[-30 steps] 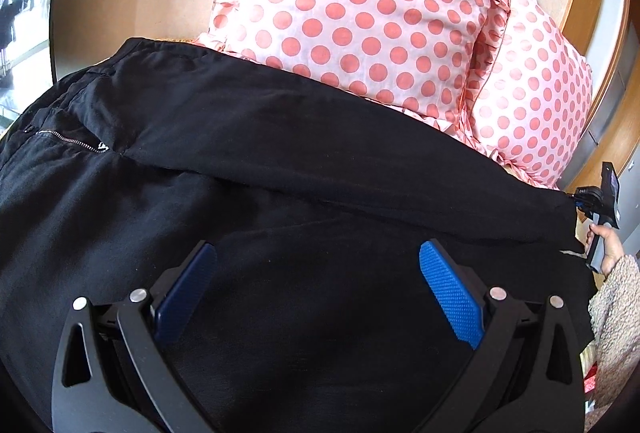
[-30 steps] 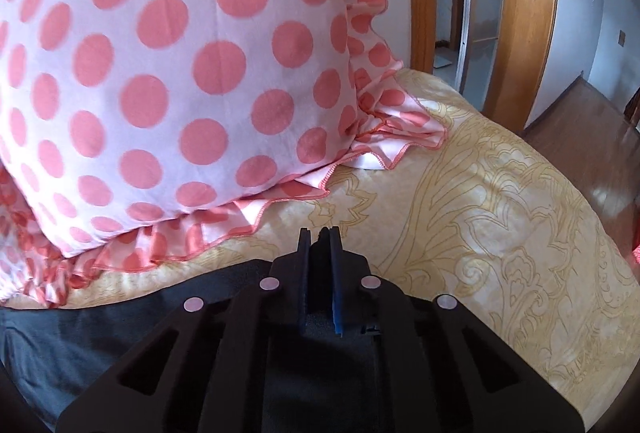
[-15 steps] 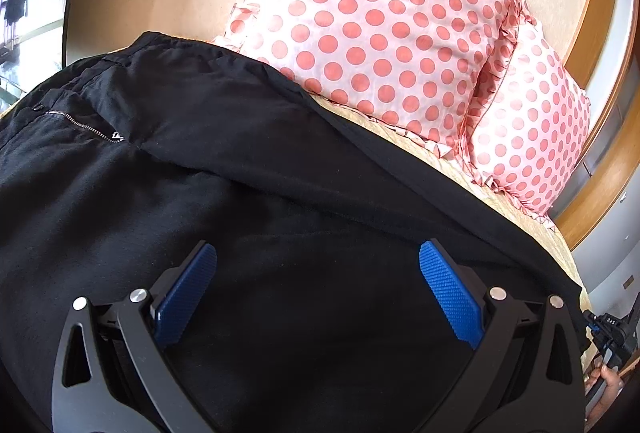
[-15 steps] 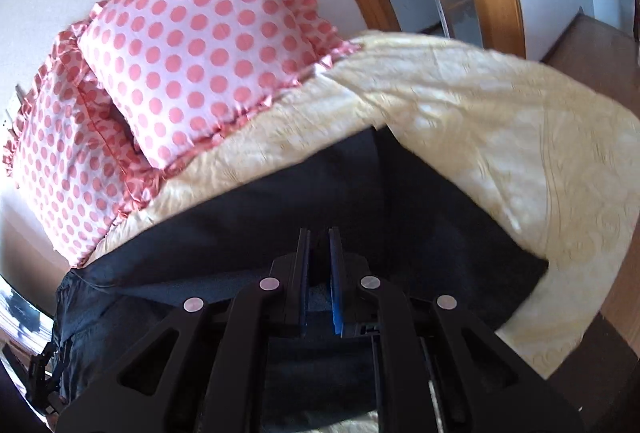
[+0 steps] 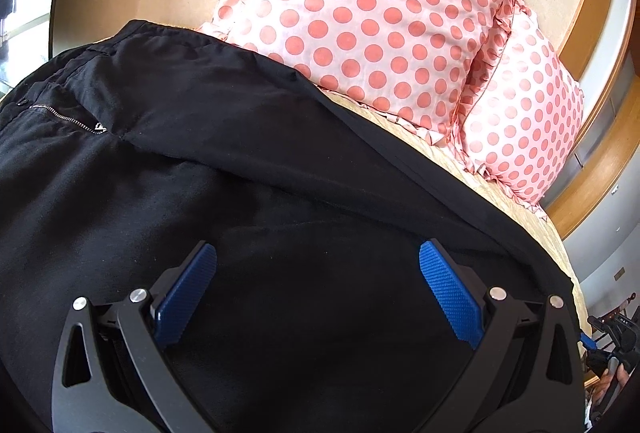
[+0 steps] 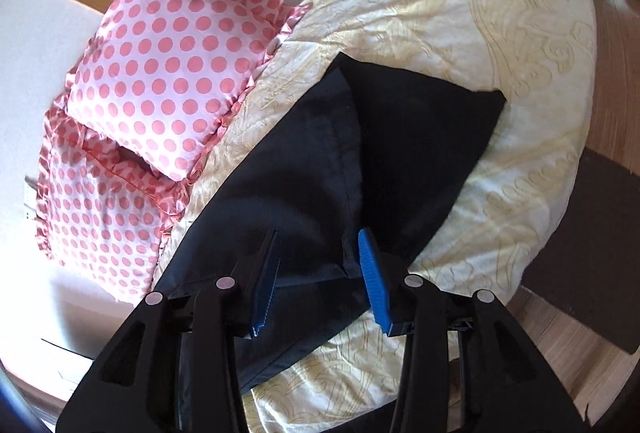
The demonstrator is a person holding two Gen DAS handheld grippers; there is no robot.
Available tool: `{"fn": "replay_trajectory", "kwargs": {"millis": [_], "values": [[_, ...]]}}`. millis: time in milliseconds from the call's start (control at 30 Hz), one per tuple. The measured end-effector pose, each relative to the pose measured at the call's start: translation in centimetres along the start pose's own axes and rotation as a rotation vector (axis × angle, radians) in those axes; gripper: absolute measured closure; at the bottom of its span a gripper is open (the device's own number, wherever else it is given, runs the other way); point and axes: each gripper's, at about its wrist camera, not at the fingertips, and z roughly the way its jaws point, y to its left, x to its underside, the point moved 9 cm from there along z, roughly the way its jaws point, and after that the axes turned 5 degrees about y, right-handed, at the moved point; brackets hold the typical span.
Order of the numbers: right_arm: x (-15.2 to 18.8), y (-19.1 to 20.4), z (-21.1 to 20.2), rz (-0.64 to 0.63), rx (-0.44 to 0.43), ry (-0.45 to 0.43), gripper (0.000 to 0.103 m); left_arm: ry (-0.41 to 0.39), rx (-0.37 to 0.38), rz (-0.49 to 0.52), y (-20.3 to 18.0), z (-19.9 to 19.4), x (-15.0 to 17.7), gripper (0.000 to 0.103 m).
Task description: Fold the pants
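Black pants (image 5: 240,161) lie spread on the bed, one leg folded over the other, with the zip (image 5: 68,119) and waistband at the left. My left gripper (image 5: 318,265) is open and empty just above the thigh part. In the right wrist view the leg ends of the pants (image 6: 360,153) lie on the yellow bedspread (image 6: 500,45). My right gripper (image 6: 318,249) is open above the leg hems and holds nothing.
Two pink polka-dot pillows (image 5: 380,17) (image 6: 168,73) lean against the headboard behind the pants. The bed's corner and edge fall off to a wooden floor (image 6: 612,113) with a dark mat (image 6: 580,253). A wooden door frame (image 5: 600,161) stands to the right.
My right gripper was shut and has opened, rising and pulling back so the leg ends lie free on the bedspread. My left gripper stayed open, with its view shifting slightly.
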Motion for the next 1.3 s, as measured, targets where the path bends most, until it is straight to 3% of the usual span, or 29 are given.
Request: {"fn": "replay_trajectory", "kwargs": {"millis": [133, 233, 333, 467, 533, 700, 767, 800, 967, 1133, 1300], "values": [[1.0, 0.9, -0.8, 0.027, -0.079, -0.016, 0.061, 0.014, 0.013, 0.008, -0.2, 0.2, 0.2, 0.002], [2.7, 3.2, 0.4, 0.007, -0.174, 0.067, 0.061, 0.028, 0.025, 0.006, -0.3, 0.5, 0.2, 0.002], [3.8, 4.1, 2.4, 0.004, -0.165, 0.134, 0.061, 0.044, 0.037, 0.004, -0.3, 0.7, 0.3, 0.002], [3.5, 2.7, 4.0, 0.057, -0.083, 0.133, 0.061, 0.048, 0.048, -0.005, -0.2, 0.7, 0.4, 0.002], [3.0, 2.3, 4.0, 0.102, -0.107, 0.104, 0.061, 0.047, 0.050, -0.006, -0.1, 0.7, 0.4, 0.002], [0.1, 0.7, 3.0, 0.138, -0.061, -0.054, 0.062, 0.053, 0.043, -0.002, -0.2, 0.9, 0.4, 0.002], [-1.1, 0.2, 3.2, 0.120, -0.025, -0.090, 0.077, 0.053, 0.041, 0.001, -0.2, 0.9, 0.4, 0.002], [-1.7, 0.3, 3.4, 0.088, -0.014, -0.097, 0.099, 0.054, 0.039, 0.001, -0.1, 0.9, 0.4, 0.002], [-5.1, 1.5, 0.8, 0.019, -0.109, -0.192, 0.098, 0.060, 0.024, -0.001, 0.1, 1.0, 0.3, 0.002], [-5.2, 0.0, -1.3, 0.002, -0.061, -0.242, 0.098, 0.060, 0.022, 0.011, -0.1, 1.0, 0.3, 0.002], [-4.0, -3.5, 0.6, 0.079, -0.018, -0.191, 0.098, 0.096, 0.080, 0.002, 0.0, 0.4, -0.1, 0.002]]}}
